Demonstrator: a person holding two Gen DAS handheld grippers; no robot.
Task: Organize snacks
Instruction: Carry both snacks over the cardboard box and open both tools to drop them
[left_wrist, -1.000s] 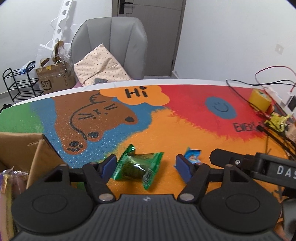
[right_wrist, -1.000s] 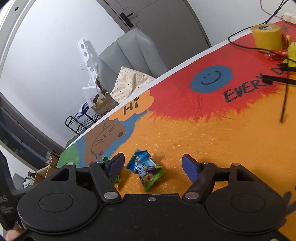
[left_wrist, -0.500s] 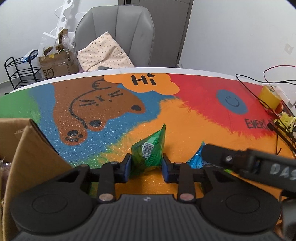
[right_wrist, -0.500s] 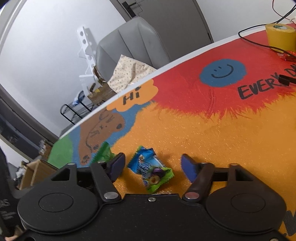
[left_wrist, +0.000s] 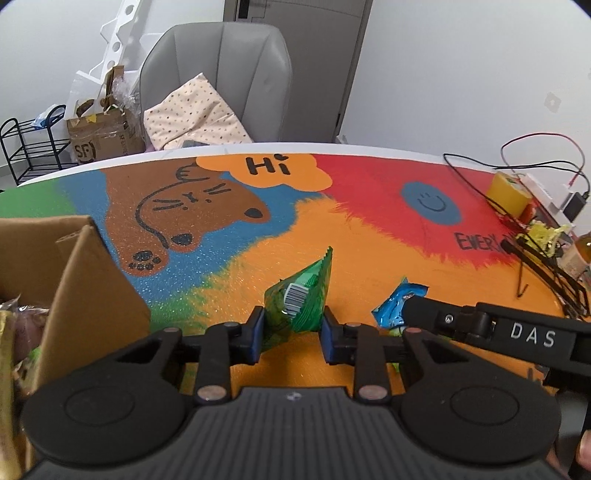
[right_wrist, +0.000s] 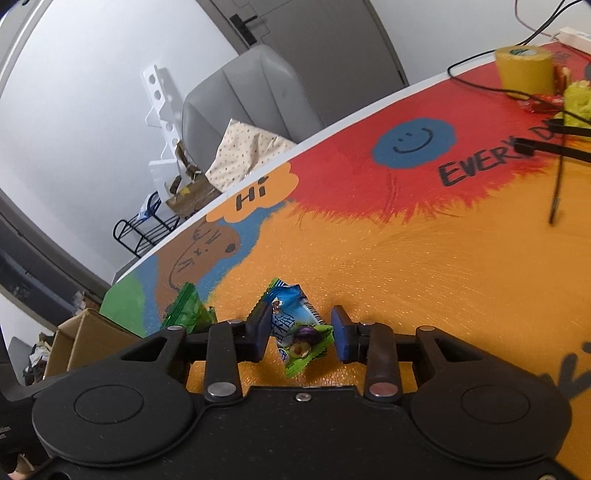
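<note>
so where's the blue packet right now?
Blue packet sits between the right gripper pads over the orange mat, right of the green packet.

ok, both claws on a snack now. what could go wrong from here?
1. The left claw pinches the green packet only at its lower end; the rest stands free and could slip out on the lift.
2. The right claw holds the blue packet crumpled and off-centre; it may twist loose.
3. The cardboard box flap stands up beside the left claw and could snag it.
</note>
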